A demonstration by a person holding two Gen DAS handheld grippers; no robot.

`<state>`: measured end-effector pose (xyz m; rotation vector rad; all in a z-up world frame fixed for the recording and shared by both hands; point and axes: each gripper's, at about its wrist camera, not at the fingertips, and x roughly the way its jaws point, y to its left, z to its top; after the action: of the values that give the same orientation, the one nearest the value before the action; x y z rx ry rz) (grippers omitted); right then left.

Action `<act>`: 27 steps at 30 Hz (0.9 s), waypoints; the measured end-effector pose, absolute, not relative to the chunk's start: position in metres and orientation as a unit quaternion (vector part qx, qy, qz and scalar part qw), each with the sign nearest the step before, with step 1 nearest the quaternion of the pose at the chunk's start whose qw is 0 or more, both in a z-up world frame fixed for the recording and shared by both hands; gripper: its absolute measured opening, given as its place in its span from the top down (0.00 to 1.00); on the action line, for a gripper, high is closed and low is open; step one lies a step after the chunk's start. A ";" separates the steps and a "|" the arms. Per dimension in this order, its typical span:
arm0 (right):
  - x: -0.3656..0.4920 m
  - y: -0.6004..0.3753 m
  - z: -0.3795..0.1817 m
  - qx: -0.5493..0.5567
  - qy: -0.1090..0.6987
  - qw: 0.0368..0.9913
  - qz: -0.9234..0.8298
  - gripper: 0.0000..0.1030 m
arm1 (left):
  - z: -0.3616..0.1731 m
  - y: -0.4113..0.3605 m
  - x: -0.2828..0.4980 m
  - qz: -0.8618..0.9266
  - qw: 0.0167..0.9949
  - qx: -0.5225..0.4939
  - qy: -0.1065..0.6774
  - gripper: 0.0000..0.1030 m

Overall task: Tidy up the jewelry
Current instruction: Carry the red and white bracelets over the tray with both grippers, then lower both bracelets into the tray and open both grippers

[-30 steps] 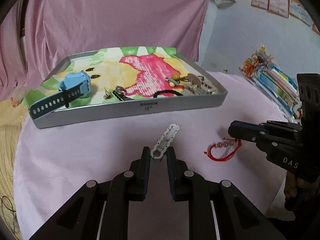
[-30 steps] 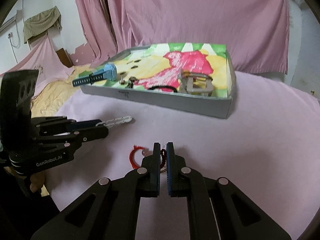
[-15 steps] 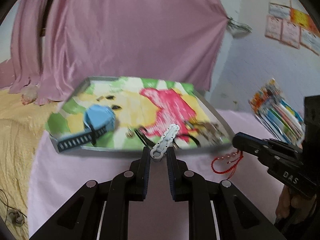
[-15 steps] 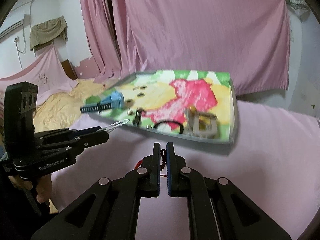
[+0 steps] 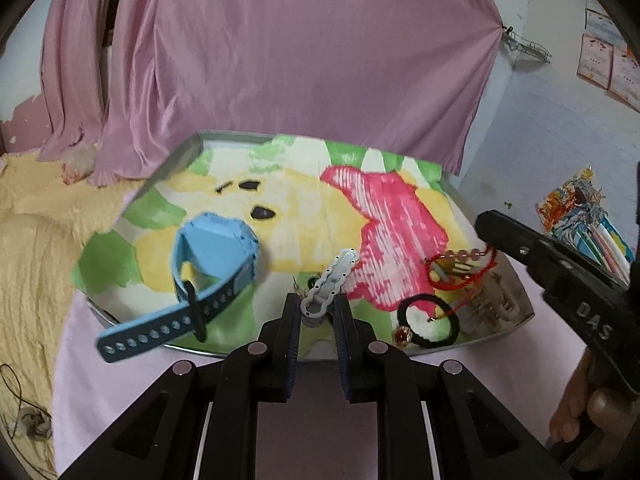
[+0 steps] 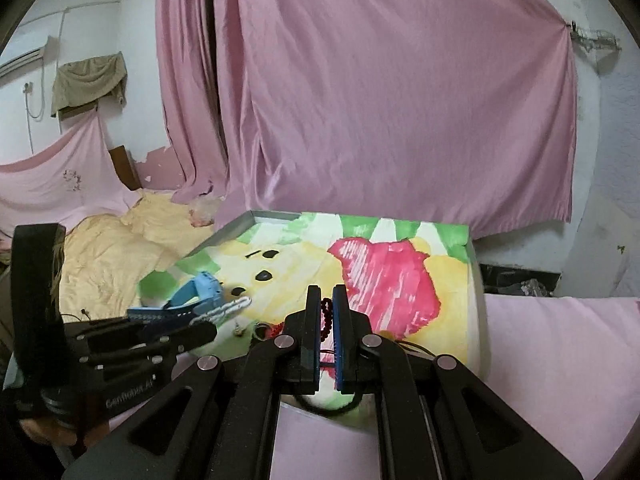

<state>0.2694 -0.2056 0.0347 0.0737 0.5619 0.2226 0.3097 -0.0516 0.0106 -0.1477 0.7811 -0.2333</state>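
both loaded grippers hang just inside the tray's (image 5: 168, 172) near edge.

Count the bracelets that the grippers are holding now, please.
2. The white link bracelet is in the left gripper; the red beaded bracelet hangs from the right gripper, both above the tray.

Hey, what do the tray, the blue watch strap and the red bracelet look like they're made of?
Tray: likely metal; thin grey rim with a dull sheen, and its right inner wall mirrors the items beside it.
Watch strap: probably rubber or silicone; matte blue, punched holes, holding a soft curve.
Red bracelet: thin red cord, apparently woven, strung with glossy translucent pinkish beads, glass or plastic, can't tell which.
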 end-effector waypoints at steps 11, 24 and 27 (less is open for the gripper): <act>0.293 -0.207 0.002 0.043 0.346 0.932 0.102 0.95 | 0.008 -0.055 0.314 -0.114 0.912 -0.060 0.389 0.85; 0.299 -0.201 -0.016 0.029 0.383 0.917 0.104 0.94 | 0.009 -0.056 0.316 -0.132 0.907 -0.066 0.394 0.79; 0.297 -0.203 -0.016 0.030 0.383 0.918 0.101 0.93 | 0.010 -0.058 0.312 -0.140 0.908 -0.066 0.389 0.76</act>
<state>0.2970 -0.2029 -0.0164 0.0625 0.7873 0.2077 0.3120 -0.0578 0.0104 -0.1358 0.8033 -0.2886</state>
